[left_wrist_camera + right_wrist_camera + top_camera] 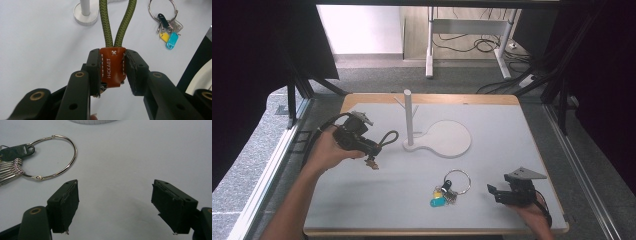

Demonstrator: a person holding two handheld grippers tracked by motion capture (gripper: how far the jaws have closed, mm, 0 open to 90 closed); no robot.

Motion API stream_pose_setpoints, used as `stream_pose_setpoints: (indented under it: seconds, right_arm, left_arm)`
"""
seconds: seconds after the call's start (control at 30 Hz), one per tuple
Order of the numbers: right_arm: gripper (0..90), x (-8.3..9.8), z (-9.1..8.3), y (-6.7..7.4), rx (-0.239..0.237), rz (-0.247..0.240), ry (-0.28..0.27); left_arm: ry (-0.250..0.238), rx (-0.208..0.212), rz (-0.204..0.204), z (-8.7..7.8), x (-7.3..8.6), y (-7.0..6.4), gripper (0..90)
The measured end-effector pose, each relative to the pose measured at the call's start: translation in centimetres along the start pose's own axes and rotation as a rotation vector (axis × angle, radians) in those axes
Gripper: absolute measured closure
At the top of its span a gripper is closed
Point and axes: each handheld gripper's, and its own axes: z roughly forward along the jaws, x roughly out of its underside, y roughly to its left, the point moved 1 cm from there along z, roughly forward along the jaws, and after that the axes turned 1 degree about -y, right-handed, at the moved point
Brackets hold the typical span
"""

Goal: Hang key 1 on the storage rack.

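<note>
Left gripper (111, 68) jaws clamp the rope keychain (112, 66), lifted but not yet hung on the peg stand (409, 120). Right gripper (115, 205) jaws stand apart, empty; the key ring (456, 181) lies on the tabletop (497, 130).

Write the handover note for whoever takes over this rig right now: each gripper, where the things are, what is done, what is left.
Left gripper: shut on the brown tab of the green loop, held above the table, near the stand.
Right gripper: open, empty, just right of the key ring.
Done: loop picked up.
Left, probably: hang the loop on the stand; the key ring lies untouched on the table.
</note>
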Motion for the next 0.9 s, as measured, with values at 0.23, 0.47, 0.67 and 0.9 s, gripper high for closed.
stream_pose_setpoints:
  seconds: [0.23, 0.47, 0.67, 0.9]
  right_arm:
    - [22.8, 0.0, 0.0, -0.1, 0.000, 0.006, -0.001]
    - [23.1, 0.0, 0.0, 0.0, -0.001, 0.002, 0.000]
    - [23.3, 0.0, 0.0, -0.1, -0.002, 0.001, 0.000]
    - [23.3, 0.0, 0.1, 0.0, -0.004, -0.005, 0.005]
  left_arm:
    - [-0.006, 0.004, -0.007, -0.2, -0.4, 0.6, 67.0]
    - [-0.027, 0.012, -0.013, -0.7, -1.1, 1.2, 67.0]
    - [-0.029, 0.020, -0.018, -0.9, -1.6, 1.6, 67.0]
    - [-0.016, 0.011, -0.024, -1.2, -2.5, 2.2, 67.0]
